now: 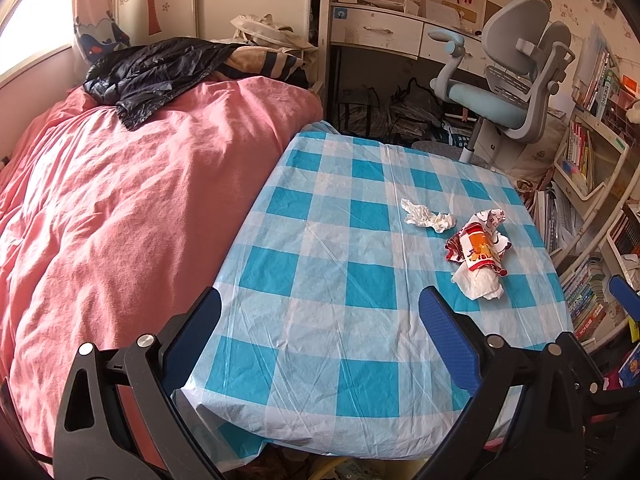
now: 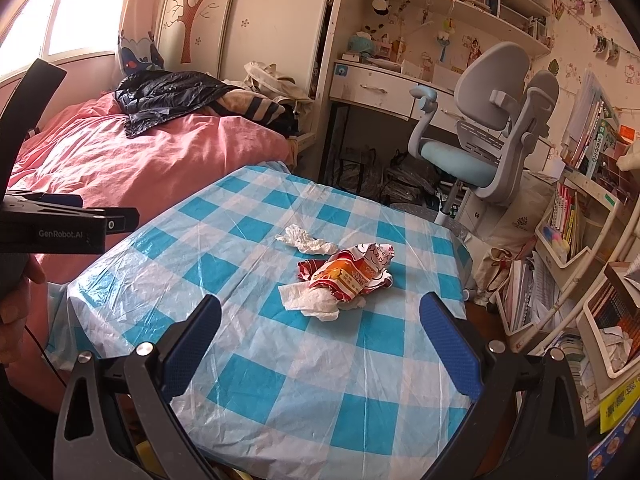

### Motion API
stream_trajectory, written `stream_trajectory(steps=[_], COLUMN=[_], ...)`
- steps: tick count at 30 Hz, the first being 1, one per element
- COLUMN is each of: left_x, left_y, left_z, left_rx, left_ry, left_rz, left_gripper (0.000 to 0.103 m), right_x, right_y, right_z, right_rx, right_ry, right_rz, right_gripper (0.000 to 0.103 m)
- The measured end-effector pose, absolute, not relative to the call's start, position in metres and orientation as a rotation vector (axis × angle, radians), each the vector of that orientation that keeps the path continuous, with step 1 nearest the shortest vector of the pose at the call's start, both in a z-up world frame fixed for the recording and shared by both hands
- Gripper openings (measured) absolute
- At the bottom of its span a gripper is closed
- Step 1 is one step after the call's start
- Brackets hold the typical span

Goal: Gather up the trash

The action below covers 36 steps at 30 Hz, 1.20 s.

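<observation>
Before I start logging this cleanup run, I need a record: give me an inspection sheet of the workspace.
Surface: table under blue checked plastic cloth, wrinkled.
Job's things: crumpled tissue; red-orange snack wrapper lying on a white napkin.
Clutter: nothing else seen on the cloth.
Grippers: left hand-held gripper and right hand-held gripper open, empty.
Cables: thin dark cable beside the hand.
Surroundings: pink bed, desk chair, bookshelves.
</observation>
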State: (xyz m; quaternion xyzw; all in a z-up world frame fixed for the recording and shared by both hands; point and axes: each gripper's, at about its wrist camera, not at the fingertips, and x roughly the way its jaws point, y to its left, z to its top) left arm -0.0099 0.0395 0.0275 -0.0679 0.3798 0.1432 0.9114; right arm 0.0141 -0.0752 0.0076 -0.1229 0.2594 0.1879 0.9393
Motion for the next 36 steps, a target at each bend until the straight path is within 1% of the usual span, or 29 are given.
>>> stream_trajectory(steps=[36], left_x=[-0.008], left_y=[0.042], left_z=[0.027], left_rx=[-0.144], left_ry=[0.789], left_rz=[0.296], left_gripper=[0.095], right_x=[0.021], right_y=[-0.065], right_z=[0.006], right_rx=[-0.259], right_ry=[0.535], right_rz=[0.39], right_gripper=[0.095])
